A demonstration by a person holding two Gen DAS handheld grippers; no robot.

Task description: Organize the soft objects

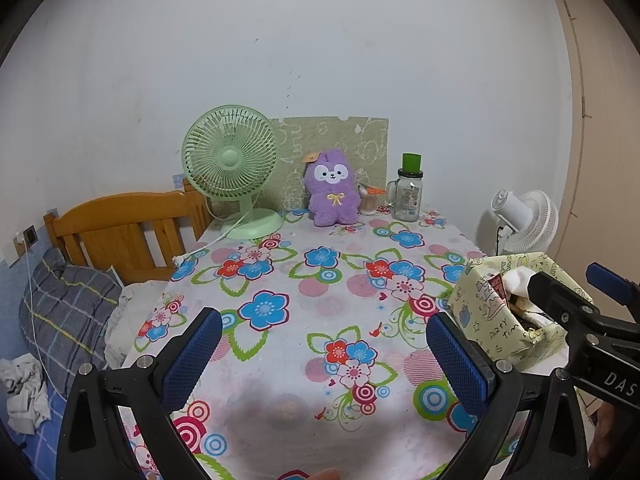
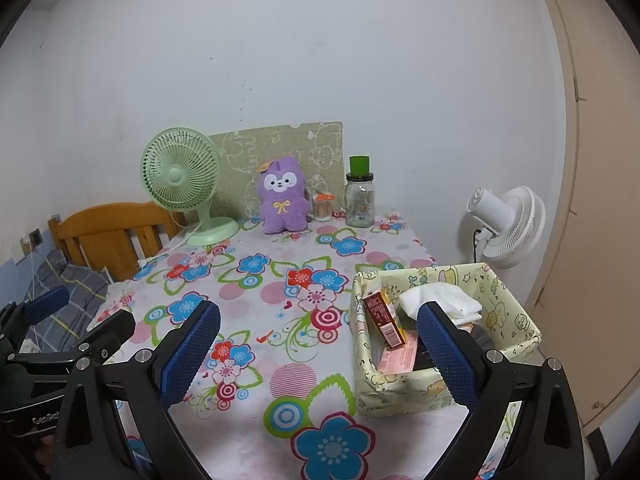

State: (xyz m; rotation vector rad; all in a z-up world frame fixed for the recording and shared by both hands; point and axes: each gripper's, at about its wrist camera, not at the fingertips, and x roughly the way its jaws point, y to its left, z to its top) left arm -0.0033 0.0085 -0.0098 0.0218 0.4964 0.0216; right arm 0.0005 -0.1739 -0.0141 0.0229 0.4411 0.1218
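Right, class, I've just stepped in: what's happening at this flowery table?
A person holds two claws, both open and empty, above the floral table. The left claw and right claw hold nothing. The purple plush toy sits at the far edge by the green fan. The patterned box on the right holds a white cloth.

Black plastic left gripper and right gripper, blue textured pads, silver screws, white lettering.
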